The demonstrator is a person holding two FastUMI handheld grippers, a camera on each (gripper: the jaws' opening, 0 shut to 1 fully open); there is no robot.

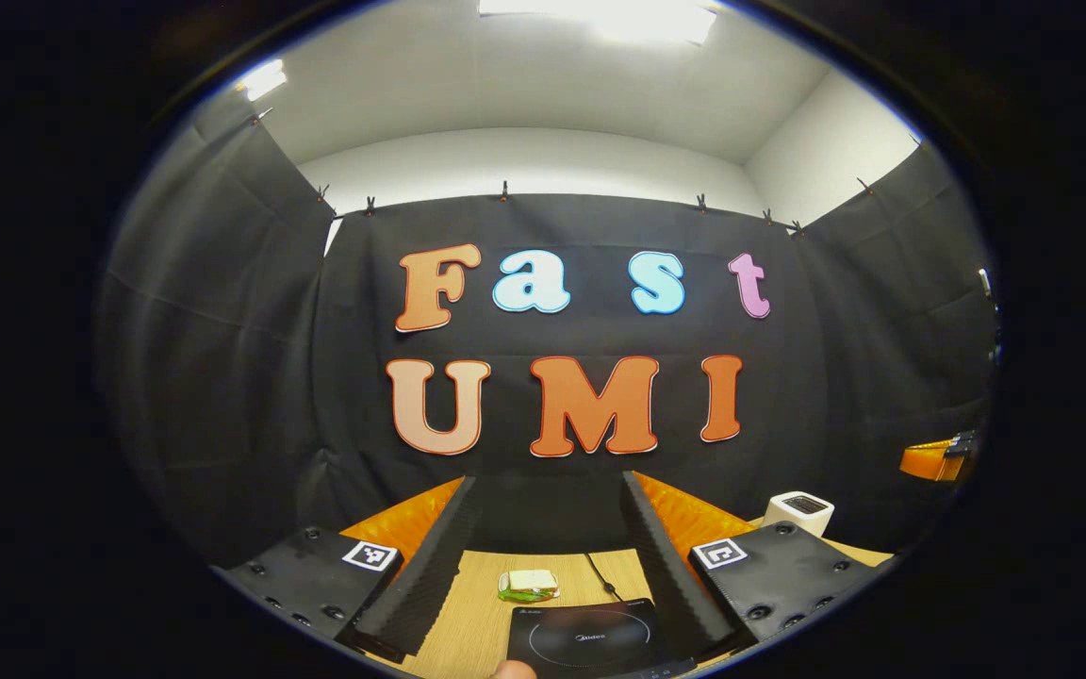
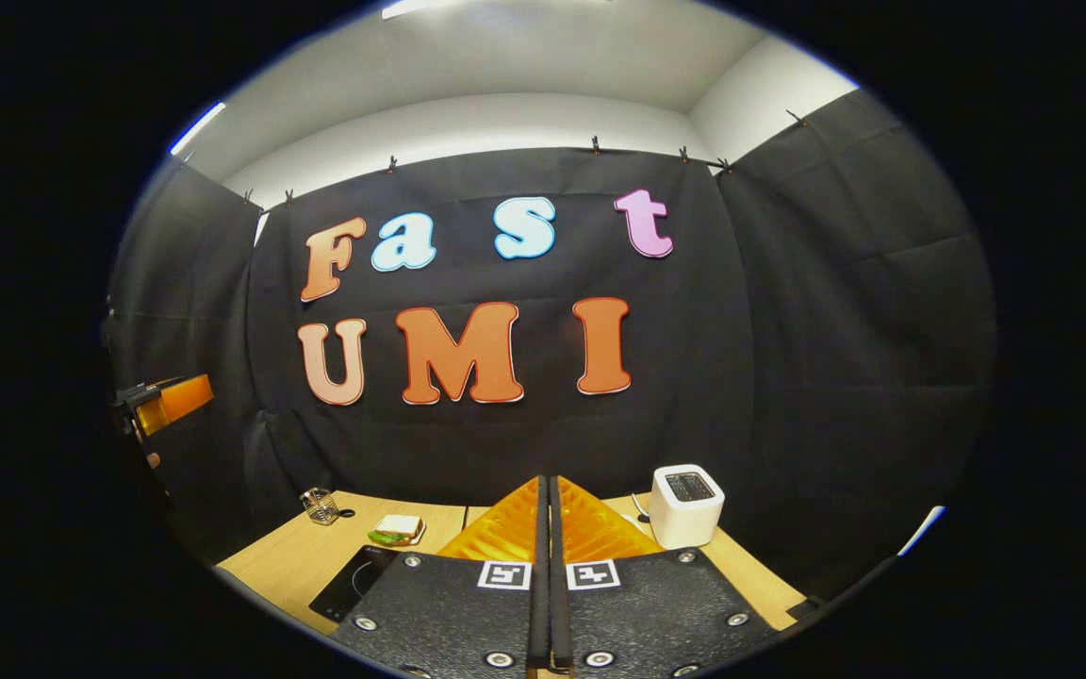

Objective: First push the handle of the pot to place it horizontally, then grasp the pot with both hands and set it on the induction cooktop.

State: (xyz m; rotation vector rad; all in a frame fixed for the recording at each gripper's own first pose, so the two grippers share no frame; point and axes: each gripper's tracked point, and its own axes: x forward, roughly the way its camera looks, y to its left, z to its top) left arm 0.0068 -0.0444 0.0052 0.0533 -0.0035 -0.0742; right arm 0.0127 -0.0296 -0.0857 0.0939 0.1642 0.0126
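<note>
The black induction cooktop (image 1: 590, 637) lies flat on the wooden table (image 1: 482, 613), just below and ahead of my left gripper (image 1: 546, 479), which is open with a wide gap and nothing between its fingers. A small pale rounded thing (image 1: 513, 670) pokes in at the bottom edge; I cannot tell what it is. In the right gripper view the cooktop (image 2: 354, 580) sits to the lower left of my right gripper (image 2: 546, 481), which is shut with its fingers pressed together on nothing. Both grippers hover above the table, aimed at the back wall.
A sandwich (image 1: 529, 585) lies behind the cooktop, with the cooktop's cord beside it. A white toaster (image 2: 686, 505) stands at the back right, and a glass cup (image 2: 320, 505) at the back left. The left gripper (image 2: 161, 401) shows far to the left, the right gripper (image 1: 939, 459) far to the right.
</note>
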